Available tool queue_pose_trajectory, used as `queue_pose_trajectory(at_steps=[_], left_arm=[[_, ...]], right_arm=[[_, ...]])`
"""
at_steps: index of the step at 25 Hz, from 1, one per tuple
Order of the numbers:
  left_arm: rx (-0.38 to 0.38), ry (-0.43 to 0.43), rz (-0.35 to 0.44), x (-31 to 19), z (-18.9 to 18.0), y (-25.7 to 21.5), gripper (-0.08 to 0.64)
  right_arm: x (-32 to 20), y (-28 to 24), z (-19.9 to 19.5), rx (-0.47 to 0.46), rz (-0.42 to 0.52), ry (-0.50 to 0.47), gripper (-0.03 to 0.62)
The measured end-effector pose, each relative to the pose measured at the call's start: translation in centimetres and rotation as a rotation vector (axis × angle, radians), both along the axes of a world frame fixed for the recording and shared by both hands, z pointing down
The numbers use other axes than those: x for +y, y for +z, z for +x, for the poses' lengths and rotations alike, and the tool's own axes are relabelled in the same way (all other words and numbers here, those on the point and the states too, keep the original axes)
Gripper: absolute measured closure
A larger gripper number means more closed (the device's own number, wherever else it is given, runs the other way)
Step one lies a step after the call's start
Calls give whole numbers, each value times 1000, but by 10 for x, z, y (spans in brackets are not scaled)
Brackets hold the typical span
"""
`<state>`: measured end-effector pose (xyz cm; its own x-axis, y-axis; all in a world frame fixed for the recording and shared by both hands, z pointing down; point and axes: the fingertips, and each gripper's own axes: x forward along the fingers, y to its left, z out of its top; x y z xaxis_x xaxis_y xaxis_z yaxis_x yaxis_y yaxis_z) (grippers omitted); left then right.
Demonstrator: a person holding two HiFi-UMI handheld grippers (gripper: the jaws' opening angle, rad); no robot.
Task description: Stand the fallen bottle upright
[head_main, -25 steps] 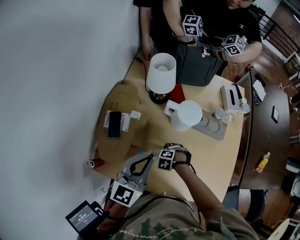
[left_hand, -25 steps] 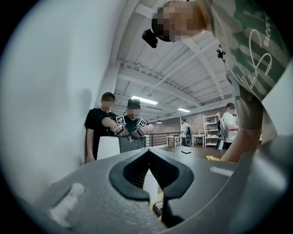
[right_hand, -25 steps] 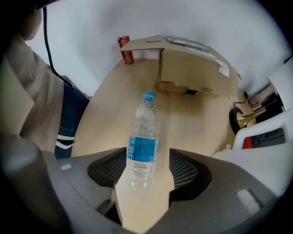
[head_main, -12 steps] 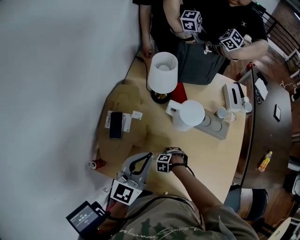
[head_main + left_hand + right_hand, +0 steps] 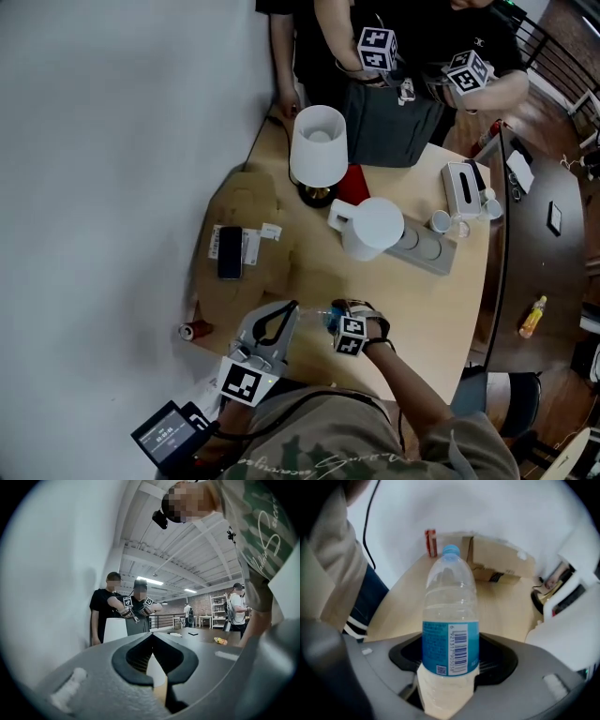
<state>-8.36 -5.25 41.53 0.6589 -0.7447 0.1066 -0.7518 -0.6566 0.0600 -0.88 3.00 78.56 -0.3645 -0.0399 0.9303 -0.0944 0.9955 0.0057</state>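
Note:
A clear plastic bottle (image 5: 450, 620) with a blue label and blue cap fills the right gripper view. Its cap points away toward the red can (image 5: 431, 543). My right gripper (image 5: 450, 670) points steeply down, with both jaws against the sides of the bottle's lower half. In the head view only the bottle's blue label (image 5: 330, 319) shows, beside my right gripper (image 5: 336, 324) near the table's front edge. I cannot tell whether the bottle rests on the table. My left gripper (image 5: 292, 307) hangs level just to its left, its jaws (image 5: 152, 637) met at the tips around nothing.
On the wooden table (image 5: 441, 309) stand a white lamp (image 5: 319, 145), a white kettle (image 5: 373, 228), a power strip (image 5: 422, 248) and a tissue box (image 5: 461, 190). A phone (image 5: 230, 250) lies on cardboard at the left. A second person (image 5: 394, 103) stands opposite.
My right gripper has sunk and shifted toward the near edge, tipping further down; the bottle's blue label now shows beside it. The left gripper has kept still.

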Motion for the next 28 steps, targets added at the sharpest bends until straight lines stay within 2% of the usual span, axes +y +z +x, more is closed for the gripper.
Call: queue_pose_trajectory(at_steps=[3,6,9,11,16,20,28], left_arm=[[7,-6,0,-1,-1,1,560],[25,18,2,2,8,-3,560],[17,59,-8,13,19,-4,560],[9,79,-6,16,28,-2,560],[13,88,-39,23,44,8,560],[-3,59,-63,19,50,8,560],[9,27,-41,23,54,2,560]], right_arm=[[-12,-50,1,-324,127,137,282],[-31,-87,22,-591,239,380,282],[-41,-105,40,-812,338,583,282],[-51,-106,51,-890,377,658,282],[-60,-87,59,-953,391,727,282],[-59,-75,55,-938,396,679,282],[-37,-47,55,-830,337,587,260]])
